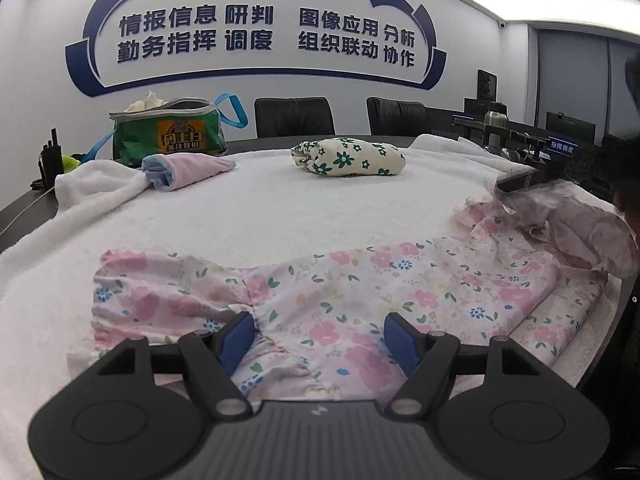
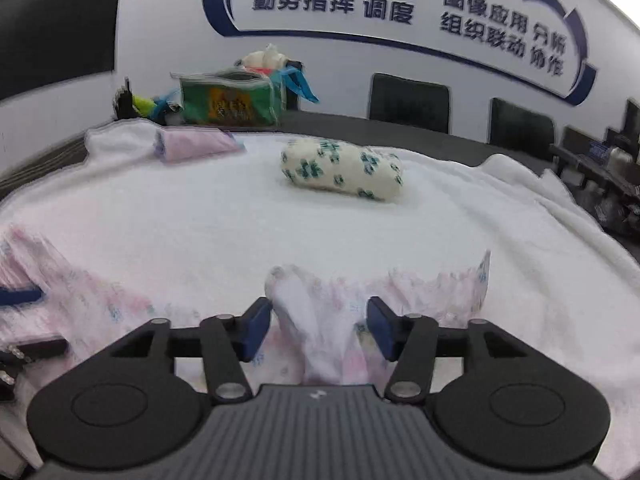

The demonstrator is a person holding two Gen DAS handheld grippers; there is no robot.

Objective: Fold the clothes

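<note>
- A pink floral garment (image 1: 340,292) was seen spread across the near part of a white towel (image 1: 260,208) that covered the dark worktop (image 1: 24,208).
- The left hand-held gripper (image 1: 320,338) was held low over the garment's near edge, its blue-padded fingers (image 1: 236,338) spread wide with the cloth lying between them and nothing pinched.
- In the right wrist view, the right hand-held gripper (image 2: 320,328) was likewise spread apart, and a raised fold of the same garment (image 2: 304,320) was seen standing between its fingers (image 2: 256,328); whether the pads touched the cloth could not be told, as that view was blurred.
- In the left wrist view, the right hand-held gripper (image 1: 520,180) was seen at the far right, above the crumpled, ruffled end of the garment.
- A rolled cream bundle with green flowers (image 1: 348,158) was seen farther back on the towel, well apart from the garment.
- A folded pink and blue cloth (image 1: 184,170) was seen at the towel's far left.
- A green zip bag (image 1: 168,132) with blue straps was noted behind that cloth, with something pale poking out of its open top.
- Black chairs (image 1: 294,116) were seen against the wall (image 1: 260,84), which carried blue lettering.
</note>
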